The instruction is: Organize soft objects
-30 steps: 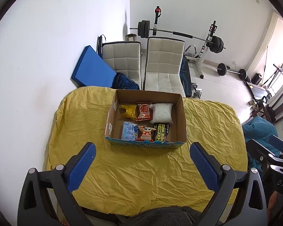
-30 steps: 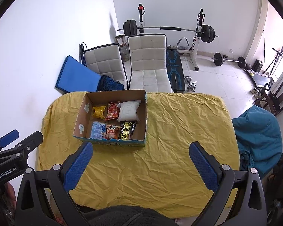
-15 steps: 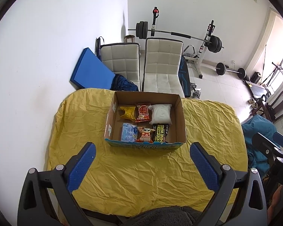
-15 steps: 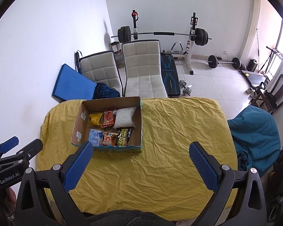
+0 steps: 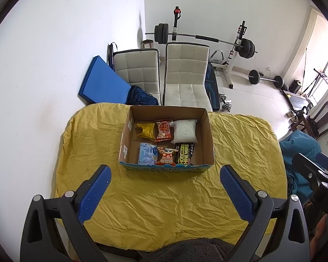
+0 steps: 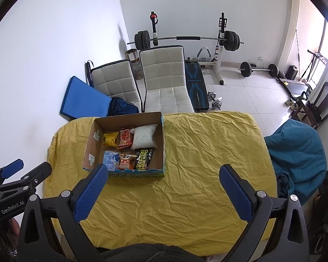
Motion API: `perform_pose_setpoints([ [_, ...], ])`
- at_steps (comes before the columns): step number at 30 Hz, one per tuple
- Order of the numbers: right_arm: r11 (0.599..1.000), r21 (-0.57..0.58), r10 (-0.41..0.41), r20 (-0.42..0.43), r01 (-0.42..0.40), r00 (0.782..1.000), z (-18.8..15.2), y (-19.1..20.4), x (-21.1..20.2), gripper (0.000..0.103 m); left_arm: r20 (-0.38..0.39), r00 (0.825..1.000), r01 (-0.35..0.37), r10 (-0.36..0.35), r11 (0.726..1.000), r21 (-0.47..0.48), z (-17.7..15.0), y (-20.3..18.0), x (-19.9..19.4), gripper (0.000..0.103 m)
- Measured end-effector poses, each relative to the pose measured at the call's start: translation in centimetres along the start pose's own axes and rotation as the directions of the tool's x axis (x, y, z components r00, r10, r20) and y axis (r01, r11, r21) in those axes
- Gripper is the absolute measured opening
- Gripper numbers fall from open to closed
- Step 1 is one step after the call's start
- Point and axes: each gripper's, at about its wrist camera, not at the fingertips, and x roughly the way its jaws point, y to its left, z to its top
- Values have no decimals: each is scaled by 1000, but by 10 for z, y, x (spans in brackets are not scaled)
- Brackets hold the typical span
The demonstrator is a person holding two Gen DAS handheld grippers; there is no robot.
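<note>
A cardboard box [image 5: 208, 139] stands on the yellow-covered table [image 5: 159, 205]. It holds several soft packets: a yellow one [image 5: 145, 130], a red one [image 5: 164, 130], a white pouch [image 5: 184, 131], a light blue pack [image 5: 147, 156], an orange cartoon packet [image 5: 166, 156] and black shoe wipes [image 5: 184, 154]. The box also shows in the right wrist view [image 6: 161, 146]. My left gripper [image 5: 164, 187] is open and empty, held high in front of the box. My right gripper [image 6: 163, 187] is open and empty, above the table to the right of the box.
Two white chairs [image 5: 185, 74] and a blue mat [image 5: 102, 83] stand behind the table by the wall. A barbell rack [image 5: 207, 39] is further back. A teal beanbag [image 6: 295, 152] sits right of the table. A dark fleece cloth [image 5: 196, 251] lies at the near edge.
Both grippers have drawn back and risen, so the table and box look smaller and farther. The packets in the box have not moved.
</note>
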Motion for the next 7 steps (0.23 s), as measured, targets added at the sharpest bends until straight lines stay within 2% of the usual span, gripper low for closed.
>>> perform_pose_setpoints([
  [7, 1000, 4, -4, 4, 4, 1000, 1, -3, 2, 103, 5, 1000, 5, -5, 1000, 6, 5, 0, 3, 102],
])
